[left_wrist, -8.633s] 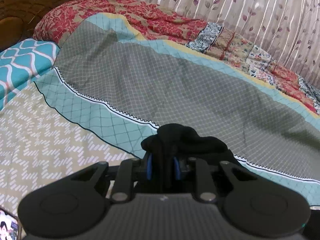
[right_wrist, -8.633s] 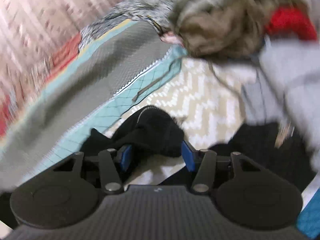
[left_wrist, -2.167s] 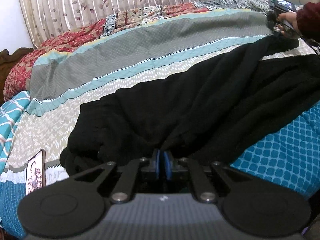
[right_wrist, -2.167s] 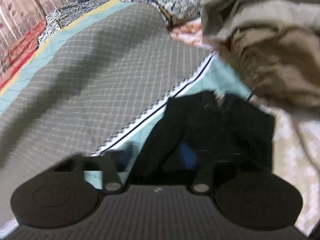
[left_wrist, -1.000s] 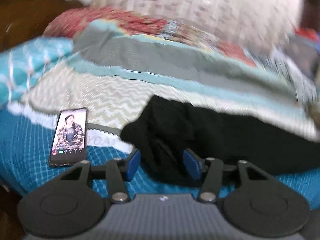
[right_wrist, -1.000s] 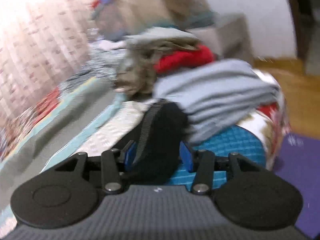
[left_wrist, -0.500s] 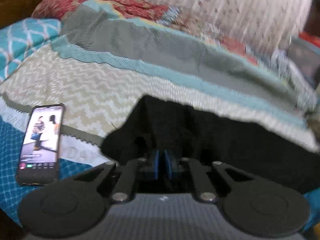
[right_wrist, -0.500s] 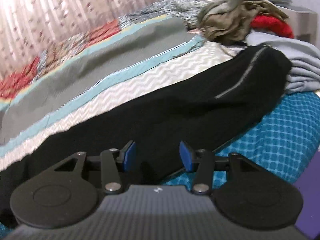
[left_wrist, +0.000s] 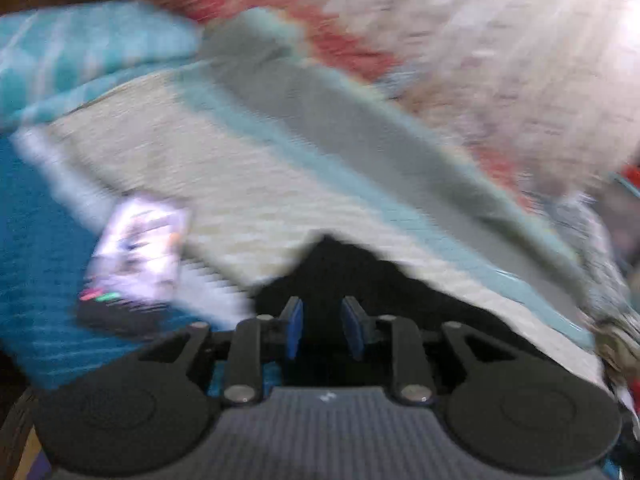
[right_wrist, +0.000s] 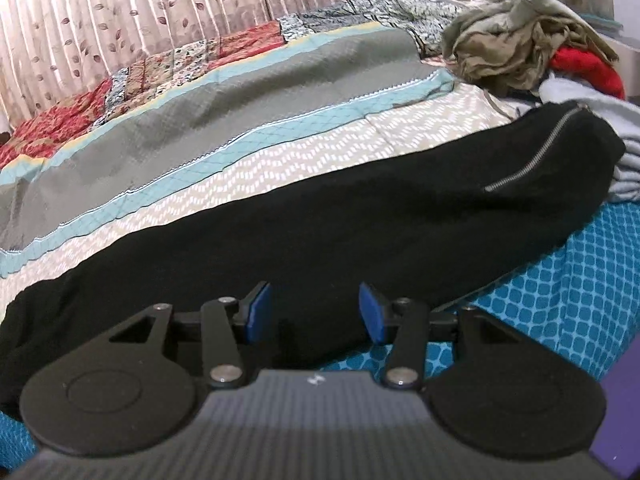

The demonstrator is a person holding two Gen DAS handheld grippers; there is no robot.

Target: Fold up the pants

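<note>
Black pants (right_wrist: 360,216) lie stretched along the near side of the bed, with a silver zipper (right_wrist: 536,152) near their right end. My right gripper (right_wrist: 316,312) hovers at their near edge. Its blue pads stand well apart and press on nothing, with black cloth under and between them. The left wrist view is blurred. There my left gripper (left_wrist: 323,328) sits at the pants' left end (left_wrist: 340,264). Its jaws are opening, and a narrow gap shows between the pads with dark cloth behind it.
A lit phone (left_wrist: 136,256) lies on the teal bedcover left of the pants. At the right end are crumpled olive cloth (right_wrist: 516,44), a red garment (right_wrist: 580,64) and folded grey clothes (right_wrist: 628,128). A striped bedspread (right_wrist: 240,120) runs behind, with a curtain (right_wrist: 120,12) beyond.
My left gripper's pads were shut together half a second ago and now stand slightly apart. The right gripper swung from the pants' zipper end to their middle, leaving them lying flat.
</note>
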